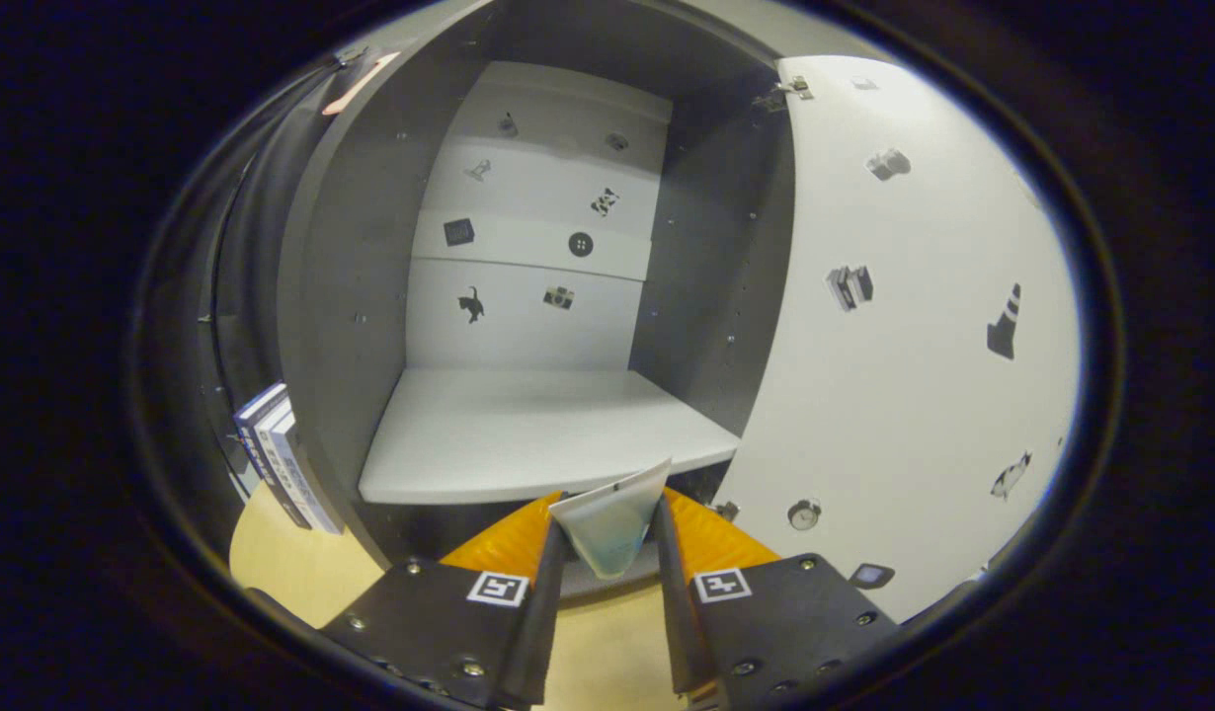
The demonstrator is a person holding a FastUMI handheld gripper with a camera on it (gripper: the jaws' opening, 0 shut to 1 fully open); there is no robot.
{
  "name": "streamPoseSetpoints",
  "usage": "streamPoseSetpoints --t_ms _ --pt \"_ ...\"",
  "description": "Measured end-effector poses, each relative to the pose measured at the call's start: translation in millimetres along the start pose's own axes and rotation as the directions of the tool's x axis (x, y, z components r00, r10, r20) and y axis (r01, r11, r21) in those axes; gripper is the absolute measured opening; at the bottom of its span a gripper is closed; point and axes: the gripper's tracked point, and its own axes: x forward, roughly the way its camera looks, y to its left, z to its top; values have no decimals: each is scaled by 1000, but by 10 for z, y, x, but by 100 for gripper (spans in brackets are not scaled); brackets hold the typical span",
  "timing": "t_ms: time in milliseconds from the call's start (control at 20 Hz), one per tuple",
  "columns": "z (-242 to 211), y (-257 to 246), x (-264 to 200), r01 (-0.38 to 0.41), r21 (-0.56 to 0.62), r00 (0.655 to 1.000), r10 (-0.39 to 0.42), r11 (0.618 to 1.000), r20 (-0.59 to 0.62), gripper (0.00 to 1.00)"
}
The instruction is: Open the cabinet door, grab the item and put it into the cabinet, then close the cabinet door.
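The cabinet point(341, 296) stands open straight ahead, grey walls and a pale shelf point(538, 434) inside with nothing on it. Its white door point(914, 346), dotted with small picture stickers, is swung out to the right of the opening. My gripper point(610, 528) is shut on a small pale tube-like packet point(612, 518), whose flat crimped end sticks up between the fingertips. The packet hangs just in front of the shelf's front edge, slightly below it and toward the door side.
Several books point(277, 454) stand upright against the cabinet's left outer wall on a light wooden tabletop point(301, 573). Small stickers dot the cabinet's white back panel point(528, 247). A hinge point(785, 94) shows at the door's top.
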Motion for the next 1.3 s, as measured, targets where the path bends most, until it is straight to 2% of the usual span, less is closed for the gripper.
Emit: streamPoseSetpoints --t_ms 450,1000,1300 --pt "615 -8 502 33 67 999 -34 997 21 46" --pt "621 -117 1013 48 110 998 -43 993 -42 46" --pt "903 -171 1096 12 215 999 -22 976 46 50"
